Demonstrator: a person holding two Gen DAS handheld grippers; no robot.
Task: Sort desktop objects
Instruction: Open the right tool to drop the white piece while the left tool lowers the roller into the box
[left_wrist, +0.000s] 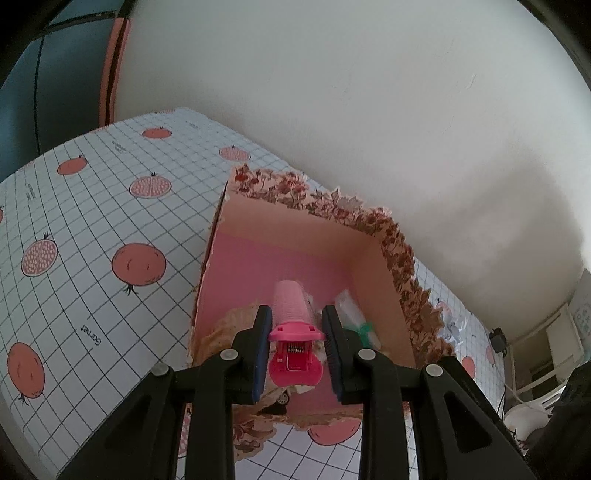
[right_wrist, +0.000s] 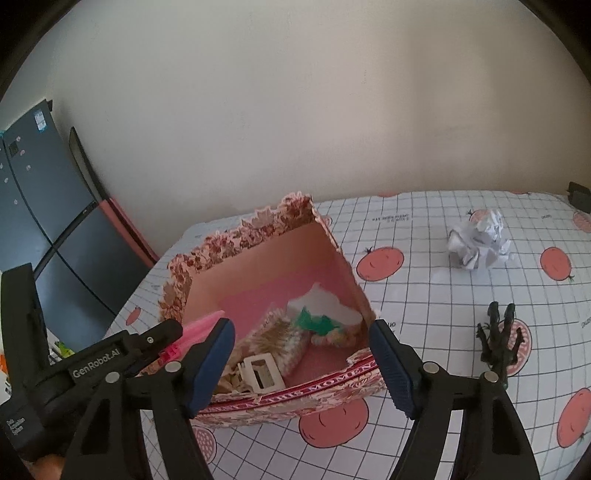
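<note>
Left gripper (left_wrist: 295, 347): clamped on pink hair roller clip (left_wrist: 294, 343), over flowery box (left_wrist: 384, 258).
Right gripper (right_wrist: 303, 363): apart, nothing pinched, closing.

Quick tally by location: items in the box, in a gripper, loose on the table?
In the box: 4 (white hair claw, knitted piece, green-and-white packet, pastel scrunchie)
In left gripper: 1 (pink hair clip)
Loose on table: 2 (crumpled paper, dark claw toy)
Total: 7

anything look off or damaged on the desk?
The floral box has a torn, ragged near rim. A crumpled paper ball and a dark claw-like toy lie loose on the tablecloth outside it. Nothing spilled.
</note>
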